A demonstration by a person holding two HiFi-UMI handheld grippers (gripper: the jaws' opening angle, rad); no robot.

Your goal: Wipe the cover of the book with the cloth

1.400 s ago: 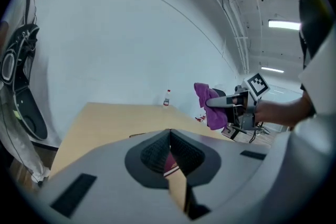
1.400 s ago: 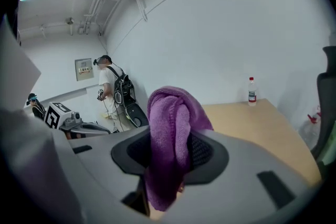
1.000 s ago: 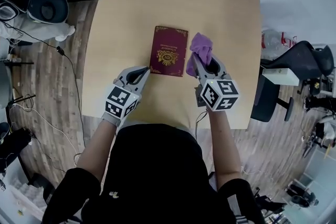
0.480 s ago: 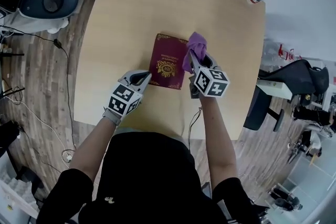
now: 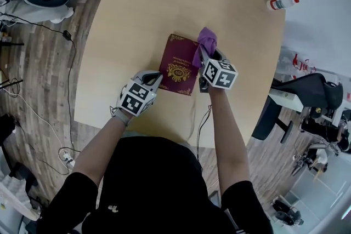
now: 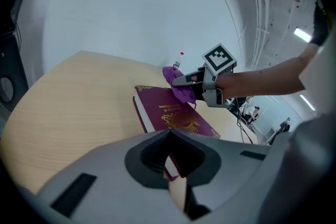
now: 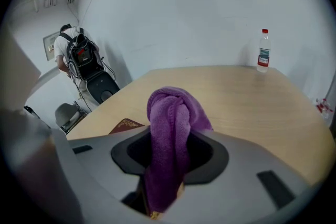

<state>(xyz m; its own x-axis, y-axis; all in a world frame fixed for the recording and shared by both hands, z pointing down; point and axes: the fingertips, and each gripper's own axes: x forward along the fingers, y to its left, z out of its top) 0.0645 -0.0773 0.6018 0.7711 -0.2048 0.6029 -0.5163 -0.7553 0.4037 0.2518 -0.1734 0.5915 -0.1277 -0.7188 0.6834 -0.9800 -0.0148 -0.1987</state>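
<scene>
Maroon book (image 5: pixel 176 63) flat on wooden tabletop (image 5: pixel 137 13), right gripper (image 5: pixel 201 56) clamped on purple cloth (image 5: pixel 206 41) at its far right edge, left gripper (image 5: pixel 158 76) jaws together at its near left corner

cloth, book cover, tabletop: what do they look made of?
cloth: purple, fuzzy napped surface that bunches in soft folds; looks like microfibre or terry.
book cover: maroon, flat and stiff with a gold emblem and border; hardcover board, possibly leatherette or coated paper, can't tell which.
tabletop: pale wood grain, smooth and matte; probably laminate or veneer.
</scene>
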